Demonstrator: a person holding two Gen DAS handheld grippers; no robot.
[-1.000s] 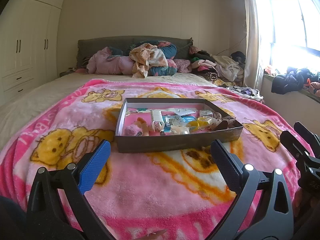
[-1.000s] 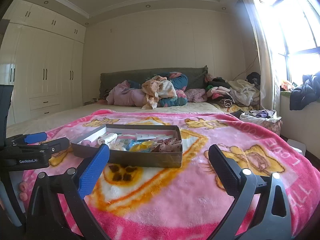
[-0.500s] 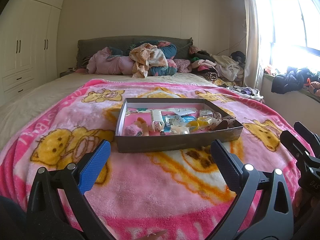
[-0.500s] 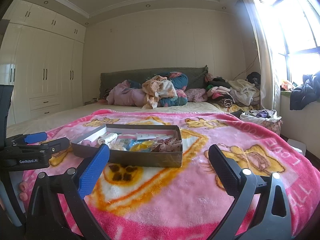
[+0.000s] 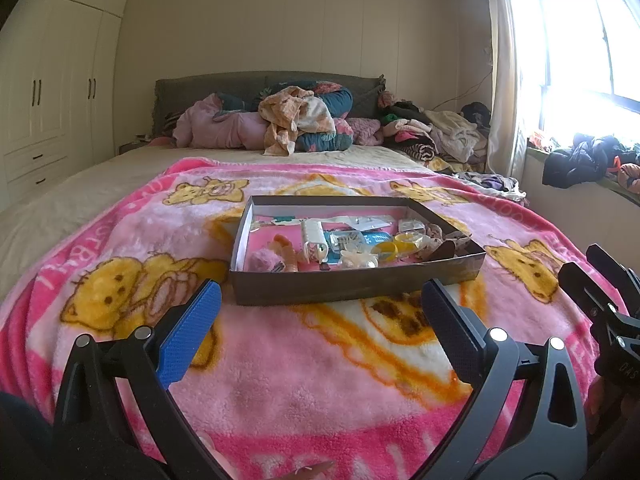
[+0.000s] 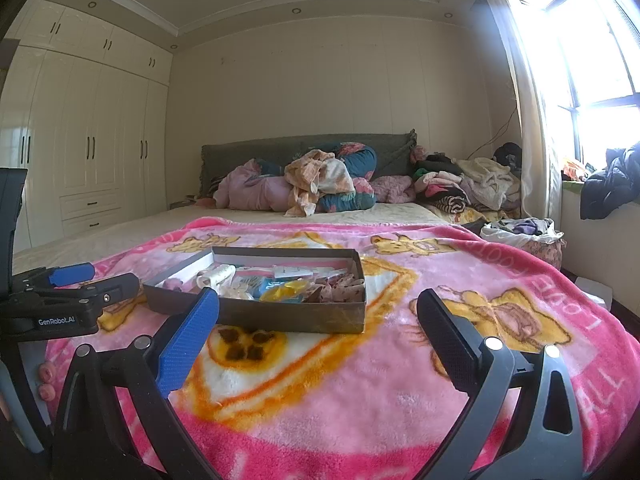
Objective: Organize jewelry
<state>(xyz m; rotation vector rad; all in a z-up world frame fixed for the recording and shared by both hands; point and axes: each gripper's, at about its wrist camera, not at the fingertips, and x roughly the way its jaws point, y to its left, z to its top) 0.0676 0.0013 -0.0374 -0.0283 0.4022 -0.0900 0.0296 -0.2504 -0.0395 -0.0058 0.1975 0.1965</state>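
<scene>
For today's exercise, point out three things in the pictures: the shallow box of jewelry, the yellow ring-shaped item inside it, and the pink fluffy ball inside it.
Shallow box (image 5: 360,286), left wrist view, on its near outer wall.
Yellow ring-shaped item (image 5: 394,250), left wrist view, on its rim.
Pink fluffy ball (image 5: 264,259), left wrist view, on its middle.

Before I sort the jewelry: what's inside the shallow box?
The shallow box holds a jumble: white roll, yellow ring, pink fuzzy piece. Anything beneath stays hidden.
</scene>
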